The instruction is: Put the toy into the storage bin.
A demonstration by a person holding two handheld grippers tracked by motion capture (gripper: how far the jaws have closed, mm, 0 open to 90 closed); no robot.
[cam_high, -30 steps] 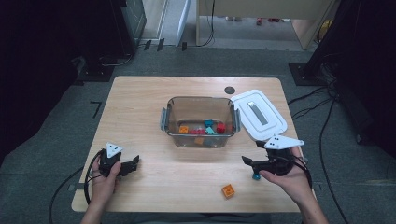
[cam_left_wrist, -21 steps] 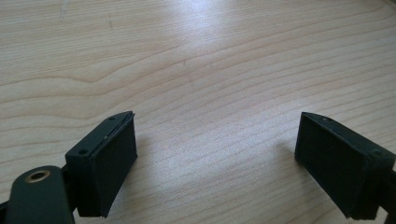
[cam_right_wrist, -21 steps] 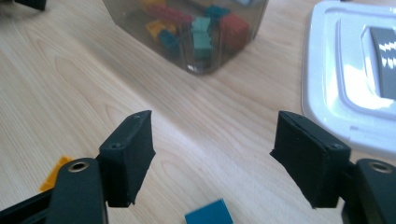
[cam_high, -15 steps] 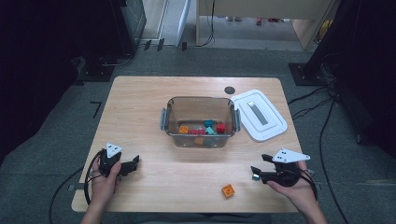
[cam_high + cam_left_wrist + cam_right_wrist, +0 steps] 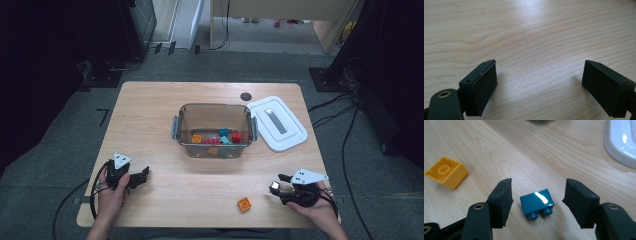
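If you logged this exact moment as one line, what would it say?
right gripper: jaws just closing, astride teal brick, no contact | left gripper: open over bare table | orange brick: loose beside it

1. No readable text, label, brand, number or sign is showing anywhere in these views.
2. The white lid [image 5: 277,123] is lying on the table [image 5: 150,115] with a grey strip on top, and that strip is carrying no lettering that can be made out.
3. The teal brick [image 5: 537,203] and the orange brick [image 5: 446,172] are showing plain faces, with no legible marking on the studs or sides.
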